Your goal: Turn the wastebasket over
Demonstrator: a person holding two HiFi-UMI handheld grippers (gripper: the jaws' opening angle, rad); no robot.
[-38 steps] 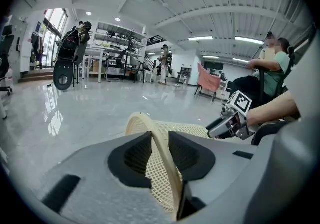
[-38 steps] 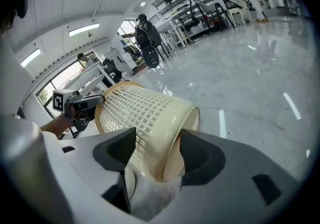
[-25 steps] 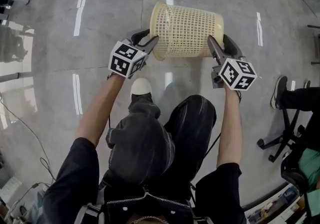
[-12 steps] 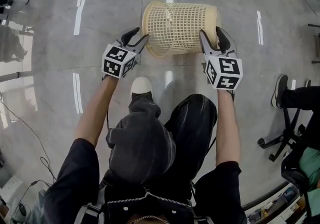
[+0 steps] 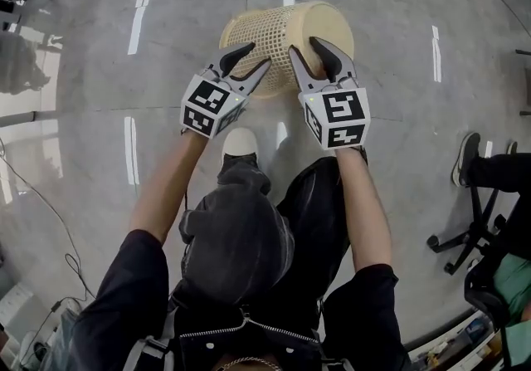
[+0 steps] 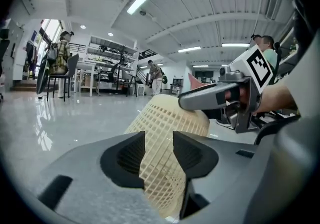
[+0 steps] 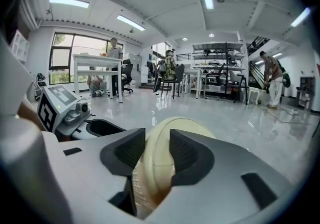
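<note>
The cream lattice wastebasket [image 5: 270,33] lies tilted on the grey floor, its solid base [image 5: 330,19] at the right and turned up. My left gripper [image 5: 257,56] straddles the mesh wall near the open end. Its jaws are opening, and the lattice [image 6: 170,113] runs between them. My right gripper [image 5: 304,46] is at the base end with its jaws closing; the base rim [image 7: 167,138] sits in the gap between the pads. In the left gripper view the right gripper's finger [image 6: 210,98] lies over the top of the basket.
The person's white shoe [image 5: 239,143] is just below the basket. An office chair [image 5: 473,220] and someone's dark shoe [image 5: 466,153] are at the right. Cables [image 5: 41,220] trail at the left. Tables, chairs and people stand far back [image 7: 112,70].
The basket has swung from lying sideways to tilted, base coming up. My right gripper has moved left onto the base end and narrowed. The left gripper rose slightly and widened.
</note>
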